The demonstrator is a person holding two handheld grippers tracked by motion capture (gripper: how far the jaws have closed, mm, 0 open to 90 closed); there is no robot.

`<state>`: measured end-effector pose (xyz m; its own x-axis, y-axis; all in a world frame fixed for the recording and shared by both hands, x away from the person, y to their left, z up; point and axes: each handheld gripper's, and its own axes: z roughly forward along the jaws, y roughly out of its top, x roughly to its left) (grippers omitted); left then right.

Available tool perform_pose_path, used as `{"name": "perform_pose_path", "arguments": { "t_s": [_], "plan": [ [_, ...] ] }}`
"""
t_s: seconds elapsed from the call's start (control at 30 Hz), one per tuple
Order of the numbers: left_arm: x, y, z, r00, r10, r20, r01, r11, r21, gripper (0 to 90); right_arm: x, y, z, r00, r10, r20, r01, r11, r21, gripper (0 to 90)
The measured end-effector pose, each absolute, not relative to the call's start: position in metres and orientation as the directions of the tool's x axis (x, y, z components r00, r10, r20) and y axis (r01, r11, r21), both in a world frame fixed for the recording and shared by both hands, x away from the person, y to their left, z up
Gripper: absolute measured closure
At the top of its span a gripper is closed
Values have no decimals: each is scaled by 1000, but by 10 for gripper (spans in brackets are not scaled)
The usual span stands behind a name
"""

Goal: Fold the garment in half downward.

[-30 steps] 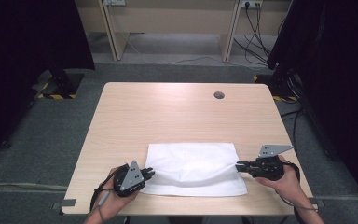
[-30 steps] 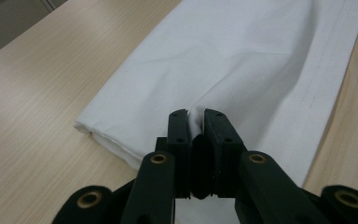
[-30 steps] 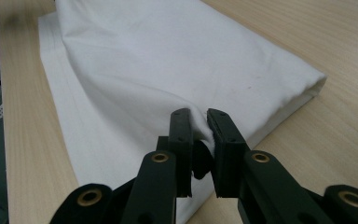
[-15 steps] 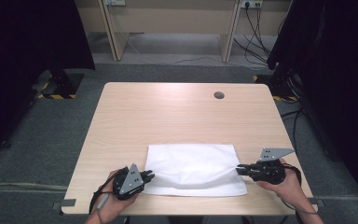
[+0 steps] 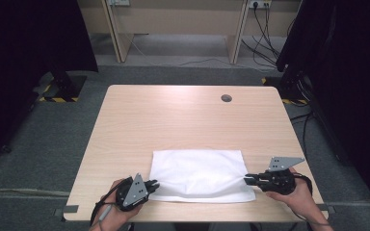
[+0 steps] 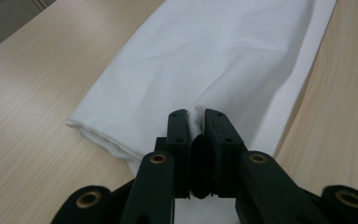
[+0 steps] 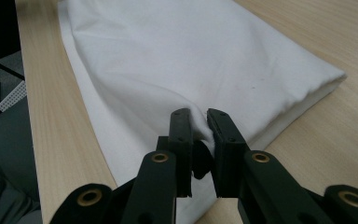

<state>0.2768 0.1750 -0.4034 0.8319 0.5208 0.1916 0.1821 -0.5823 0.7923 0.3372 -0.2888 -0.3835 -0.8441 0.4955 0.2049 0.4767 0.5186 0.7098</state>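
Each claw pinches the folded cloth [image 5: 200,174] on the table [image 5: 183,120]; left claw [image 5: 153,184] at 7 o'clock, right claw [image 5: 246,179] at 4, probably to fold it.

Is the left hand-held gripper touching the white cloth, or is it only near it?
Touching. In the left gripper view, the left hand-held gripper has a fold of the white cloth pinched between its closed jaws.
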Motion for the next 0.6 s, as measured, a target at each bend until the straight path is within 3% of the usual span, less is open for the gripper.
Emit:
{"name": "perform_pose_path", "arguments": {
  "t_s": [0.6],
  "plan": [
    [272, 177, -413, 842, 516, 160, 211, -587, 782, 788, 323, -293, -392, -869, 445, 214, 458, 563, 688, 799]
  ]
}}
